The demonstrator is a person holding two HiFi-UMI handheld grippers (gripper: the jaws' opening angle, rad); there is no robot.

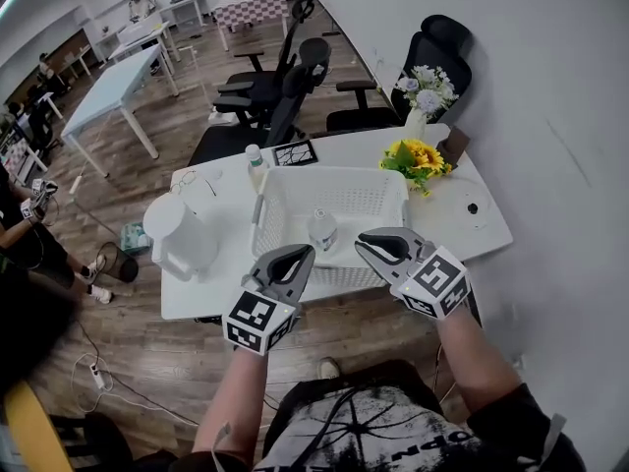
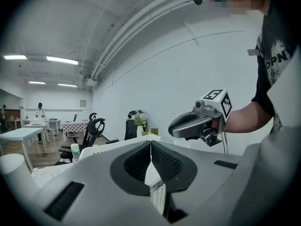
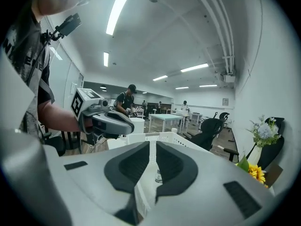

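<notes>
Both grippers hover side by side over the near edge of a white table [image 1: 197, 298], just in front of a white mesh basket [image 1: 334, 177]. My left gripper [image 1: 307, 251] is shut, its tips meeting with nothing between them [image 2: 151, 143]. The right gripper [image 1: 360, 245] is shut too, showing only a thin slit and holding nothing [image 3: 153, 144]. A clear bottle [image 1: 321, 227] stands inside the basket, straight ahead of the right gripper [image 3: 159, 175]. Each gripper view shows the other gripper alongside: the right gripper [image 2: 171, 126] and the left gripper [image 3: 133, 121].
A white pitcher [image 1: 182, 234] stands left of the basket, and a small green-labelled bottle [image 1: 256, 163] and a marker card [image 1: 295, 152] lie behind it. Sunflowers [image 1: 418, 157] and a vase of white flowers [image 1: 425, 94] sit at the back right. Black office chairs [image 1: 285, 87] stand beyond the table.
</notes>
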